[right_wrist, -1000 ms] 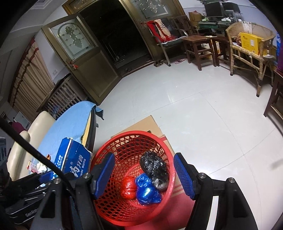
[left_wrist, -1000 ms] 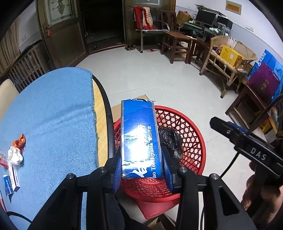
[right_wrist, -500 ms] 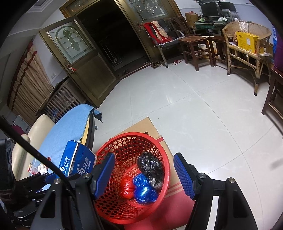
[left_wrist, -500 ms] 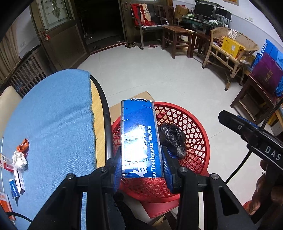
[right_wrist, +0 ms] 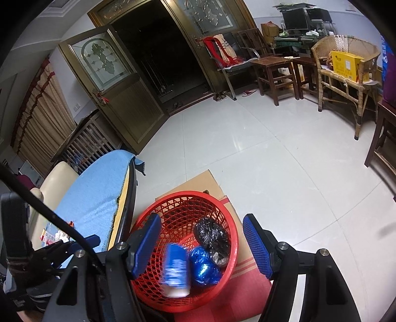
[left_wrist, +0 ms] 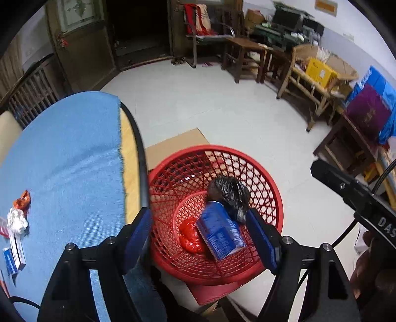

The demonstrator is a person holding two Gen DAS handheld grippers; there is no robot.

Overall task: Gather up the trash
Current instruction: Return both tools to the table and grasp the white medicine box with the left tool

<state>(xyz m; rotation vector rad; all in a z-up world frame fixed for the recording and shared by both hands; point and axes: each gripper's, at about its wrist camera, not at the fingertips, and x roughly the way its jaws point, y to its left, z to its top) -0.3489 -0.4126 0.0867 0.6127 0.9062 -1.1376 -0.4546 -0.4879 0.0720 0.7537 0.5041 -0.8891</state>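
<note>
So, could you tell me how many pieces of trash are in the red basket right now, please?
4. The blue toothpaste box lies at the middle, a red bag left of it, a black bag at the far side, and a blue bag beside the box. More may be hidden underneath.

Floor (right_wrist: 259, 153): pale glossy tiles, open across the middle of the room.
Cardboard sheet (left_wrist: 173, 146): lies flat on the floor, beside the desk's edge.
Double doors (right_wrist: 109, 81): dark wood with frosted glass panels; one leaf stands open on a dark room.
Metal chair (right_wrist: 227, 59): by the doorway, red cloth draped over its back.
Wooden stools (right_wrist: 274, 71): dark brown, right of the metal chair.
Rattan chair (right_wrist: 346, 74): by the right wall, a yellow box (right_wrist: 346, 65) on its seat.
Computer monitor (right_wrist: 294, 14): on a far cluttered table.
Purple box (left_wrist: 366, 116): on a dark side table at right.
</note>
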